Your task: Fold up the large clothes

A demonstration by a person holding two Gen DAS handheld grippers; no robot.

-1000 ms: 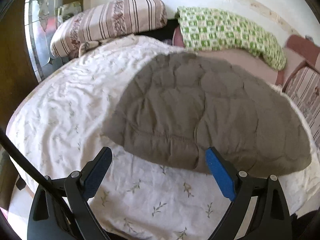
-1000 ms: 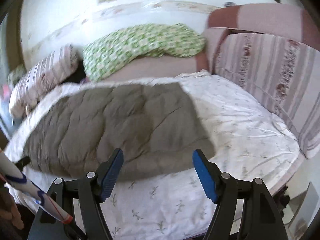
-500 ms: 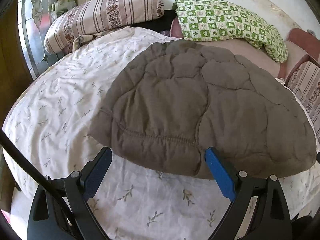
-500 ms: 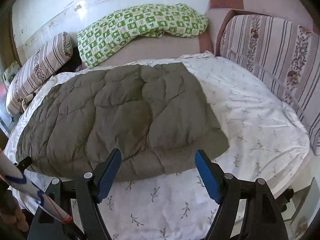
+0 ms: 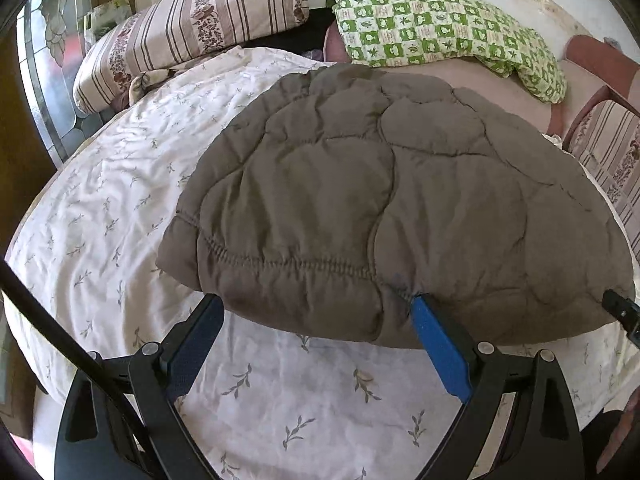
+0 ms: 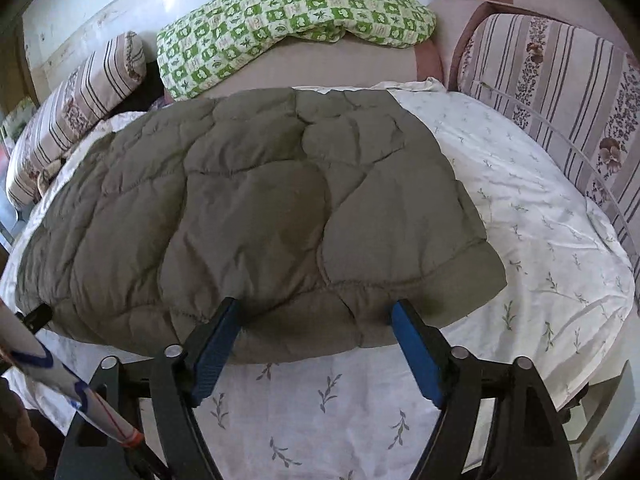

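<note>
Two black grippers with blue pads point down at the near edge of a puffy grey-brown quilted jacket [image 5: 384,208], which lies flat across a white bedsheet printed with small leaf sprigs [image 5: 120,184]. The left gripper [image 5: 316,312] stands spread wide, its tips meeting the jacket's hem with nothing pinched. The right gripper [image 6: 316,312] is opening, its pads straddling the hem without pressing it. Beyond the jacket rest a green-and-white checked blanket [image 6: 288,16] and a striped floral bolster [image 5: 192,28].
</note>
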